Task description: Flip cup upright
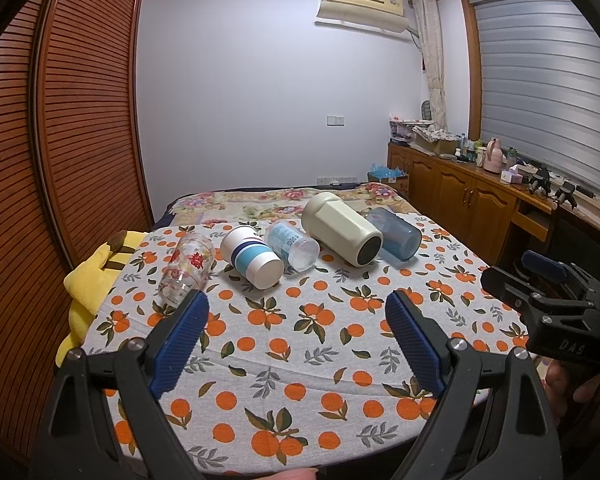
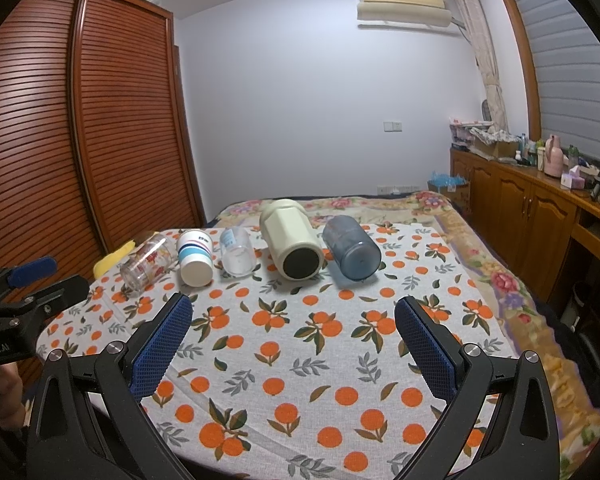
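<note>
Several cups lie on their sides in a row on an orange-print cloth (image 1: 300, 340). From left: a flowered glass (image 1: 186, 268) (image 2: 148, 266), a white cup with blue stripes (image 1: 252, 258) (image 2: 196, 260), a clear plastic cup (image 1: 294, 246) (image 2: 238, 258), a large cream cup (image 1: 340, 234) (image 2: 292, 244), and a blue translucent cup (image 1: 396, 234) (image 2: 352, 248). My left gripper (image 1: 296, 308) is open and empty, short of the row. My right gripper (image 2: 294, 312) is open and empty, also short of the row; it shows at the right of the left wrist view (image 1: 540, 280).
A yellow plush toy (image 1: 86, 280) lies at the cloth's left edge. A slatted wooden wardrobe (image 1: 60, 140) stands on the left. A wooden cabinet (image 2: 532, 216) with clutter runs along the right wall. A floral bedspread (image 2: 440, 208) lies behind the cloth.
</note>
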`<state>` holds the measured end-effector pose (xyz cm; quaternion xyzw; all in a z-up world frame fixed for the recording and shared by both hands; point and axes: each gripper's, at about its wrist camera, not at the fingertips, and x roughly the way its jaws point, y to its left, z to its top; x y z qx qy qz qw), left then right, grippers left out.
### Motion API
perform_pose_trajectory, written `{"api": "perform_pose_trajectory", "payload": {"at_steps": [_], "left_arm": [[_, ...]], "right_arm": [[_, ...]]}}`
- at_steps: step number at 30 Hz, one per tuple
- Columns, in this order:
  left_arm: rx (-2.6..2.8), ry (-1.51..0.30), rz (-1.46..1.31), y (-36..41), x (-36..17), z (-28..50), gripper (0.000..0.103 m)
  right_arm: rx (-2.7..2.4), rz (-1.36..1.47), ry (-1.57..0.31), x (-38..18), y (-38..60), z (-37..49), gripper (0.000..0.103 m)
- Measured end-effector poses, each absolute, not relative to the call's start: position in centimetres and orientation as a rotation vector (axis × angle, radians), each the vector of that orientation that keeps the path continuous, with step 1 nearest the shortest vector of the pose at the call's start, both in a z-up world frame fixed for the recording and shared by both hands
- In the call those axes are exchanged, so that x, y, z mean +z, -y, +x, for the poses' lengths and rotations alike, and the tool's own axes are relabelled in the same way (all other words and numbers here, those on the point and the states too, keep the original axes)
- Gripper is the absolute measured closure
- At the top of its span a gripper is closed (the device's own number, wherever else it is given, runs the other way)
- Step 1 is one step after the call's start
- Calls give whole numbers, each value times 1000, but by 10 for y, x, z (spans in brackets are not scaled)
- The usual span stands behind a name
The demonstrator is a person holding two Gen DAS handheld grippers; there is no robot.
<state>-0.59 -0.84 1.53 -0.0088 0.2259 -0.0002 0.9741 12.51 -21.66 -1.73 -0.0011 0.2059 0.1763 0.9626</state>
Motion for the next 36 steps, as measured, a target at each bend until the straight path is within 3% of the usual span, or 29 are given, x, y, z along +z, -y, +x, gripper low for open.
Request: {"api": "perform_pose_trajectory", "payload": {"at_steps": [21, 36], "left_arm": [[-3, -473, -30, 2, 10, -1, 12], [-6, -515, -9, -18, -16, 53, 12]], "right_arm": [[358, -4, -423, -20, 216, 125, 0], [414, -43, -495, -30, 199, 175, 0]]}}
